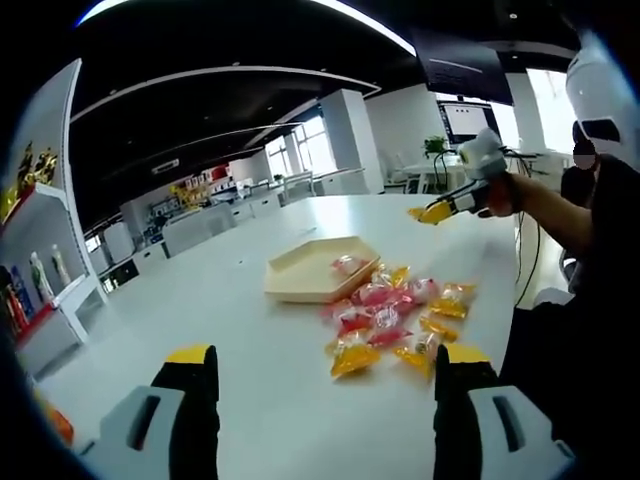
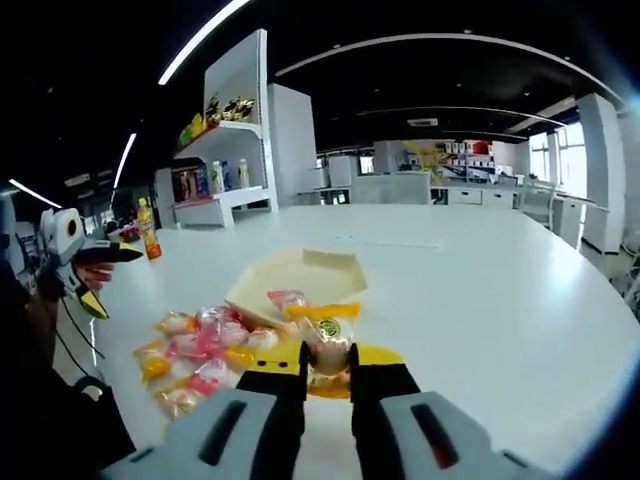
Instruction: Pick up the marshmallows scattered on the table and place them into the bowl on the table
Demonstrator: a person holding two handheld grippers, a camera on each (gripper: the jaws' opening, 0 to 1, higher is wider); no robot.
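**Wrapped marshmallow pinched over the bench, bowl just beyond**

In the right gripper view the right gripper (image 2: 327, 385) is clenched on one wrapped marshmallow (image 2: 328, 345), a pale round sweet in clear, yellow-edged film, held between the jaws just near of the bowl (image 2: 320, 268). The bowl, a shallow cream hexagonal dish, already holds one pink piece (image 2: 287, 298). The remaining marshmallows (image 2: 200, 345) lie in a loose heap on the white bench (image 2: 480, 300), touching the bowl's near left side.

In the left gripper view the left gripper (image 1: 325, 385) hangs released above the bench, jaws well apart, the heap (image 1: 395, 320) just beyond them.

These sweets look very light and squashy, and the crinkled film is probably slippery; a gentle pinch across the plump middle should hold better than the wrapper's loose ends
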